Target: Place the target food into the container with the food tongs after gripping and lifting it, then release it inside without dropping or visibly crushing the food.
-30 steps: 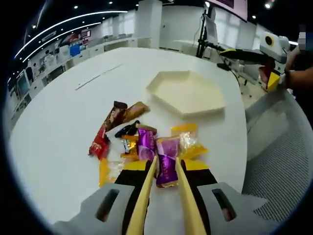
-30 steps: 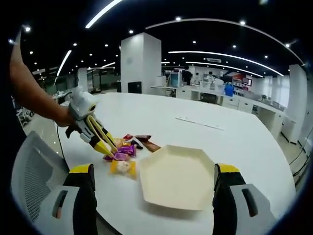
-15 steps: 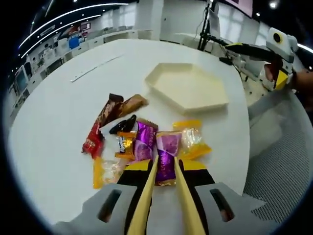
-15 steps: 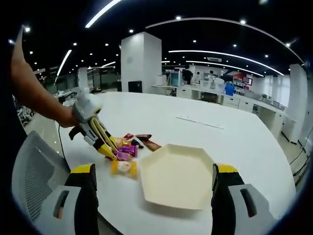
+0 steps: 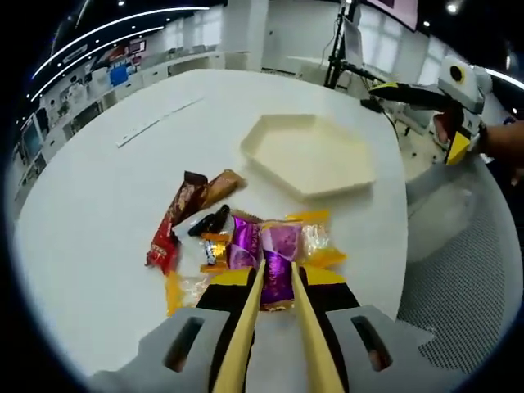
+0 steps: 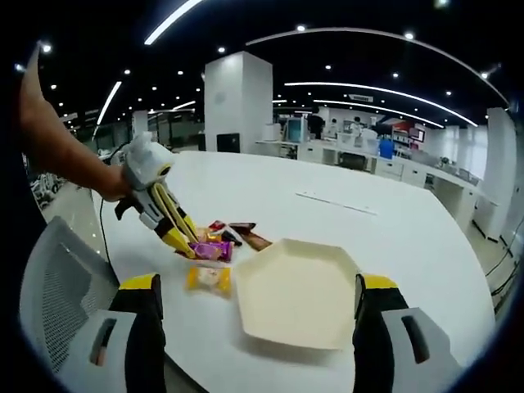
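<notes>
Gripping the purple candy (image 5: 279, 260) between the left gripper's (image 5: 277, 278) tong blades, at the near edge of the sweets pile on the white table (image 5: 98, 188).

Next comes, I judge, a gentle lift toward the empty hexagonal container (image 5: 311, 154); the yellow candy (image 5: 318, 241) alongside may snag. The right gripper (image 6: 255, 327) waits, jaws spread wide, holding nothing.

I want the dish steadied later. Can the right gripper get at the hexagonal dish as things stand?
Probably yes. The right gripper is open, with the hexagonal dish lying straight ahead between its jaws on the table. The left gripper is off to the side, at the sweets.
</notes>
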